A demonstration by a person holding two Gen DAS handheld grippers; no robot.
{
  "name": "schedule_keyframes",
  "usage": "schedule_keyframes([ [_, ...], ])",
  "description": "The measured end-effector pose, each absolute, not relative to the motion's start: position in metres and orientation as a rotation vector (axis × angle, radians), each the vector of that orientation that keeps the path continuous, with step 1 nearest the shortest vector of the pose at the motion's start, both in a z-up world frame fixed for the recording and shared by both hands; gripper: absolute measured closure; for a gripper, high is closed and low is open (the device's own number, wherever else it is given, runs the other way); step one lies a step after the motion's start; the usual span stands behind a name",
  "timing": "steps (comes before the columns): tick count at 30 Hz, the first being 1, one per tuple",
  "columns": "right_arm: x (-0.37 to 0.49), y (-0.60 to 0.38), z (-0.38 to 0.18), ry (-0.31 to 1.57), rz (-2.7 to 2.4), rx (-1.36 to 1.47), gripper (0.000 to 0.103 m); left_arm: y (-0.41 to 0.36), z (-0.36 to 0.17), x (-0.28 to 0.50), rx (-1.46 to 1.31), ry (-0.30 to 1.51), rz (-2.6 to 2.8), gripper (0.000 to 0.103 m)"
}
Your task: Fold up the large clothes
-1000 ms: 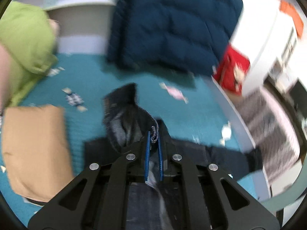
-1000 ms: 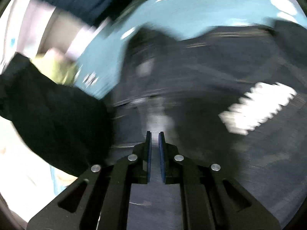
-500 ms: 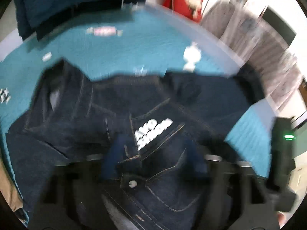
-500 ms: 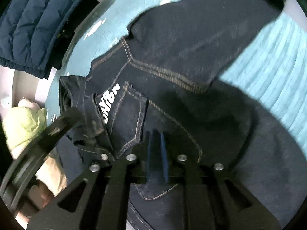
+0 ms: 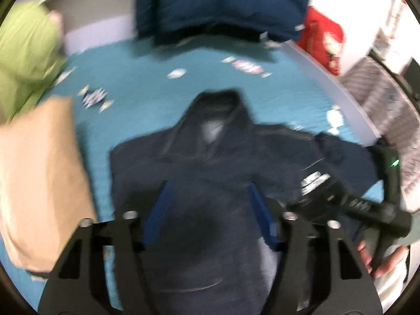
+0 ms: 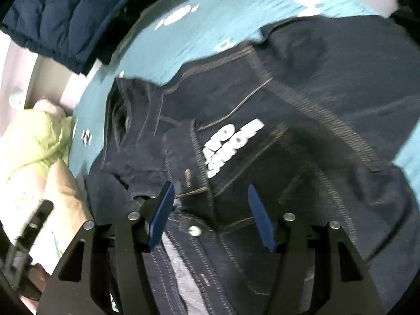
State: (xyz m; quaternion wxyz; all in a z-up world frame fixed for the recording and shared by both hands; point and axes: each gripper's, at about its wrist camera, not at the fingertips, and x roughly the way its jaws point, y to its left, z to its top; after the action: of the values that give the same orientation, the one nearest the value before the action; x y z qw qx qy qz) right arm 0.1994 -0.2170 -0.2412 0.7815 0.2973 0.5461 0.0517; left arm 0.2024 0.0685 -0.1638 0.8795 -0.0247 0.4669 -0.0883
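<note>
Denim jacket (image 6: pixel 302 120) lay spread on teal bedspread (image 5: pixel 157 89), collar (image 5: pixel 218 110) pointing away, long axis running straight ahead from both claws. Left gripper (image 5: pixel 210 215) gaped wide, empty, above jacket middle. Right gripper (image 6: pixel 210 210) likewise spread, empty, over button placket, nearer white lettering (image 6: pixel 231 147).

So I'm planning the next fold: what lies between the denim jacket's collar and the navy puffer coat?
Only teal cloth with scattered candy wrappers, in the left wrist view.

A bedroom at home.
Ahead of the tongs lies a teal bedspread (image 5: pixel 157 99); beyond it a navy puffer jacket (image 5: pixel 223 2), left a green garment (image 5: pixel 23 52) and tan pillow (image 5: pixel 39 178).
</note>
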Motion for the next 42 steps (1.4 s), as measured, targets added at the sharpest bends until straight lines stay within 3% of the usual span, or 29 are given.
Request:
schedule_keyframes([
  [8, 0.224, -0.191, -0.262, 1.212, 0.086, 0.557, 0.047, 0.124, -0.266, 0.189, -0.161, 1.209, -0.038, 0.081],
  [10, 0.229, -0.189, -0.256, 1.189, 0.085, 0.515, 0.091, 0.13, -0.272, 0.181, -0.21, 1.178, -0.056, 0.081],
  [13, 0.238, -0.191, -0.249, 1.174, 0.082, 0.514, 0.098, 0.134, -0.27, 0.175, -0.218, 1.179, -0.042, 0.086],
  [16, 0.247, -0.187, -0.234, 1.134, 0.087, 0.467, 0.098, 0.141, -0.269, 0.171, -0.242, 1.178, -0.022, 0.094],
  [21, 0.252, -0.185, -0.218, 1.132, 0.002, 0.387, 0.099, 0.144, -0.269, 0.165, -0.268, 1.173, -0.014, 0.095],
  [28, 0.241, -0.198, -0.266, 1.226, -0.071, 0.426, 0.098, 0.143, -0.268, 0.166, -0.257, 1.174, -0.013, 0.094],
  [30, 0.241, -0.19, -0.256, 1.237, -0.083, 0.358, 0.092, 0.141, -0.261, 0.166, -0.237, 1.174, -0.009, 0.094],
  [37, 0.227, -0.159, -0.193, 0.989, 0.093, 0.337, 0.092, 0.138, -0.208, 0.176, -0.246, 1.024, -0.082, 0.094],
  [42, 0.245, -0.088, -0.205, 1.009, 0.278, 0.249, 0.095, 0.13, -0.209, 0.22, -0.314, 0.991, -0.125, 0.097],
])
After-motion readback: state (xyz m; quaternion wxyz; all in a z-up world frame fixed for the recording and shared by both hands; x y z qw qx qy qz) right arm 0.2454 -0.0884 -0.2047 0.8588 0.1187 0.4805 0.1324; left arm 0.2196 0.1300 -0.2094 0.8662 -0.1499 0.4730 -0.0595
